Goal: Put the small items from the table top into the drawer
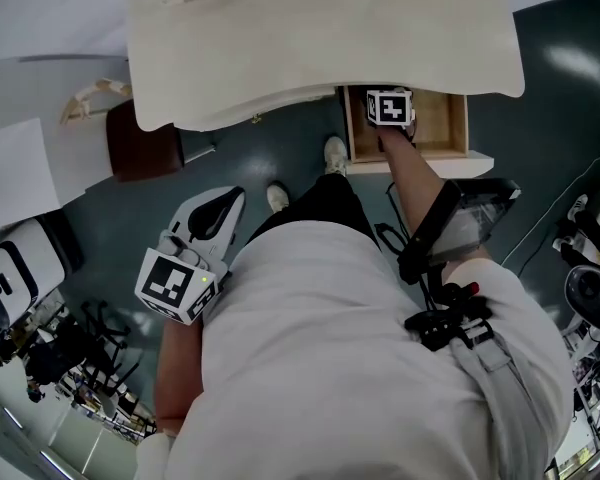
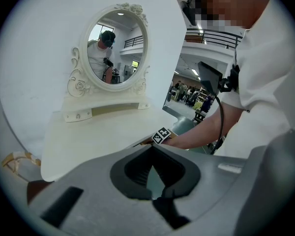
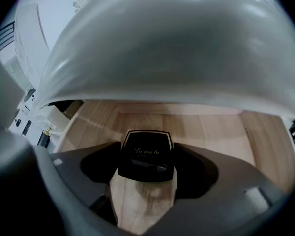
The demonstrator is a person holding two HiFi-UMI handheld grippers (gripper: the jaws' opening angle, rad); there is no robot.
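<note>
My right gripper [image 1: 390, 109] reaches into the open wooden drawer [image 1: 458, 124] under the cream dressing table [image 1: 320, 38]. In the right gripper view a black compact case [image 3: 146, 154] with gold lettering sits between the jaws of the right gripper [image 3: 146, 167], its sides against both pads, just above the drawer floor [image 3: 214, 132]. My left gripper [image 1: 223, 206] hangs low beside my body, away from the table. In the left gripper view the left gripper [image 2: 160, 196] has its jaws together with nothing in them. No small items show on the table top [image 2: 96, 141].
An oval mirror [image 2: 115, 50] stands at the back of the table. A dark brown stool [image 1: 140, 143] sits under the table's left side, with a wicker object [image 1: 90, 98] beyond it. My shoes [image 1: 335, 154] stand on the grey floor by the drawer front [image 1: 420, 165].
</note>
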